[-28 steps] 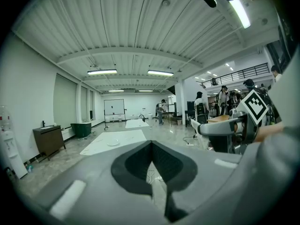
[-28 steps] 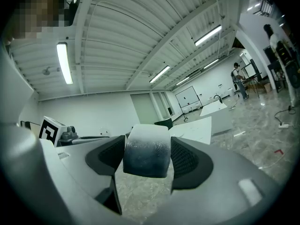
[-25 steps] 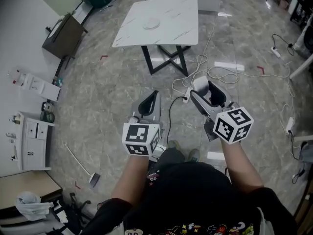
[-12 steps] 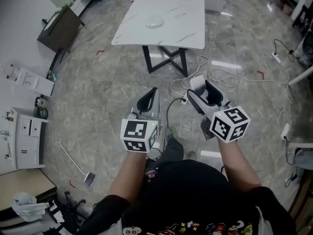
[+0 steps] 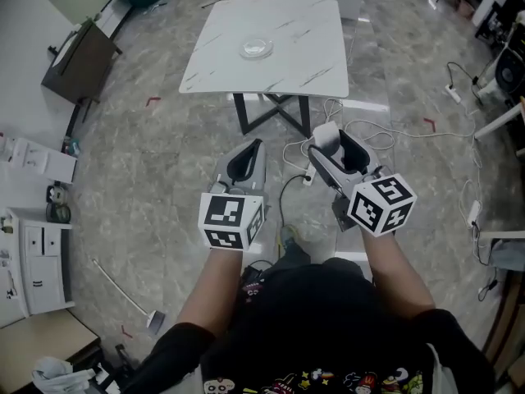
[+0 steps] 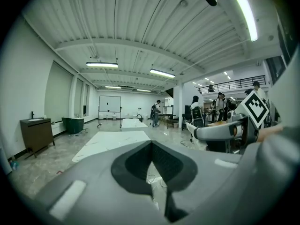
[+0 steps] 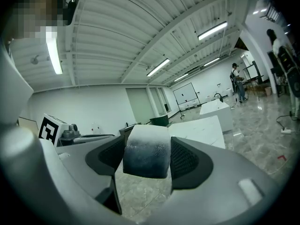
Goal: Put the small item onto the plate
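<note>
Small item (image 7: 146,151) | clamped in R gripper (image 5: 336,144) | L gripper (image 5: 246,161) closed, empty | table (image 5: 312,31) nearer vs 1s ago

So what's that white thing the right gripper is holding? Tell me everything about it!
It's a small white block with rounded top corners and a frosty, slightly see-through look, shading darker toward its lower end. The right gripper pinches it by two opposite sides, holding it up in the air above the floor.
</note>
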